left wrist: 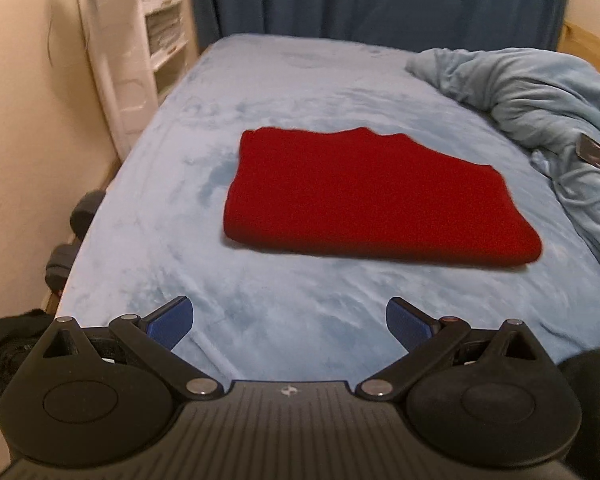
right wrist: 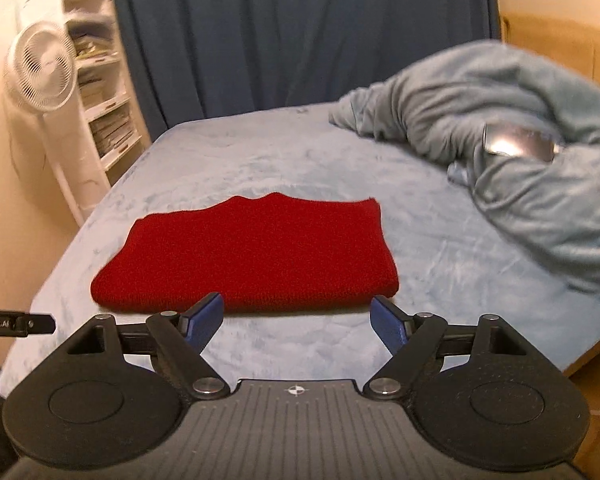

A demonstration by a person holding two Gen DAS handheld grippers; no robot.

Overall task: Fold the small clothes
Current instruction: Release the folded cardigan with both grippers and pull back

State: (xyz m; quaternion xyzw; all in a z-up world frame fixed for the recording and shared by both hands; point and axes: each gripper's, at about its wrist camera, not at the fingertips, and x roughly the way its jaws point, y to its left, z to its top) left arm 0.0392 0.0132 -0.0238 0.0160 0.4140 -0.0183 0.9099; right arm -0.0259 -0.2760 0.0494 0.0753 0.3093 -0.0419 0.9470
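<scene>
While both claws hover above the near end of the bed, neither one holds or touches anything. The left claw is spread wide, its two blue fingertips far apart with only pale blue bedcover showing between them. The folded red garment lies flat on the bed ahead of this claw and a little to its right, well apart from the tips. The right claw is likewise spread wide, blue fingertips set far apart and bare. From this claw the red garment sits straight ahead and close; its near folded edge appears just beyond the tips, though whether the tips hang over the cloth or short of it cannot be told. No contact is visible.

Off to the right of both claws, a rumpled grey-blue blanket is heaped on the bed, with a dark shiny object resting on its folds. Beyond the left side of the bed stands a white fan beside white shelves, and a dark blue curtain hangs behind the far end of the bed.
</scene>
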